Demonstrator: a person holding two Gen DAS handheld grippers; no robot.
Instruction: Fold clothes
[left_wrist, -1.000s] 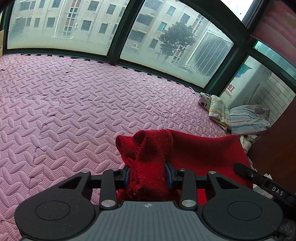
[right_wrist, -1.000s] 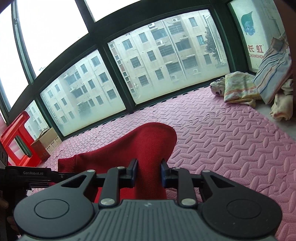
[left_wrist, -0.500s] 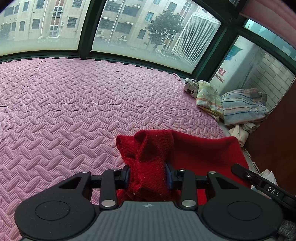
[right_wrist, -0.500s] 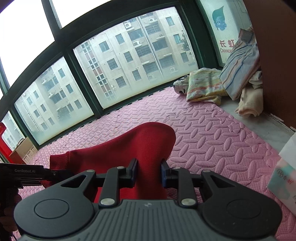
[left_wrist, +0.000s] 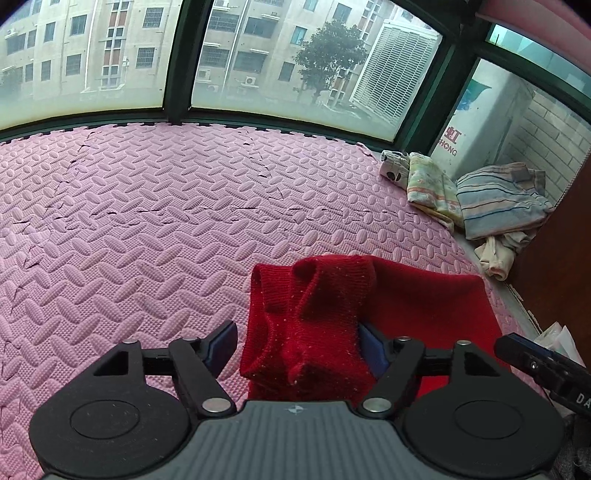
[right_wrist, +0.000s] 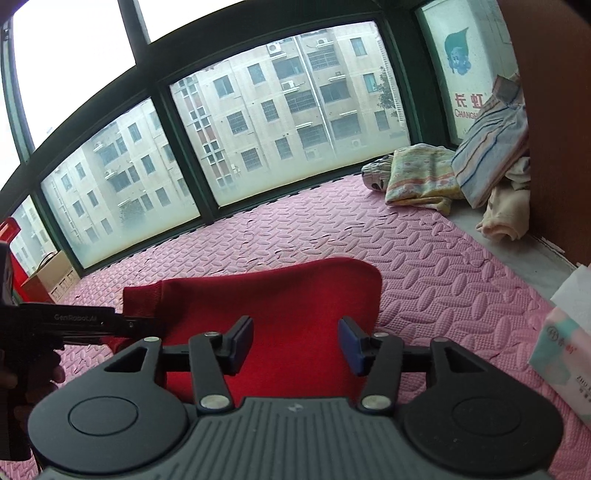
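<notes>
A red knit garment (left_wrist: 424, 306) lies on the pink foam mat (left_wrist: 147, 221). Its bunched ribbed end (left_wrist: 306, 325) stands between the jaws of my left gripper (left_wrist: 295, 345), which are opening. The cloth leans on the right pad (left_wrist: 369, 347), while the left pad (left_wrist: 223, 341) is clear of it. In the right wrist view the garment (right_wrist: 288, 295) lies flat under my right gripper (right_wrist: 295, 343). Its jaws are opening too, with neither pad pressing the cloth. The left gripper's black body (right_wrist: 74, 323) shows at that view's left edge.
A heap of striped and patterned clothes (left_wrist: 480, 199) (right_wrist: 461, 166) lies in the far right corner by a brown cabinet (left_wrist: 554, 288). A tissue pack (right_wrist: 565, 350) sits at the right. A cardboard box (right_wrist: 48, 273) stands far left. Windows close the far side.
Both grippers' jaws have spread apart and let go of the red garment. In the right wrist view its raised fold has dropped flat onto the mat.
</notes>
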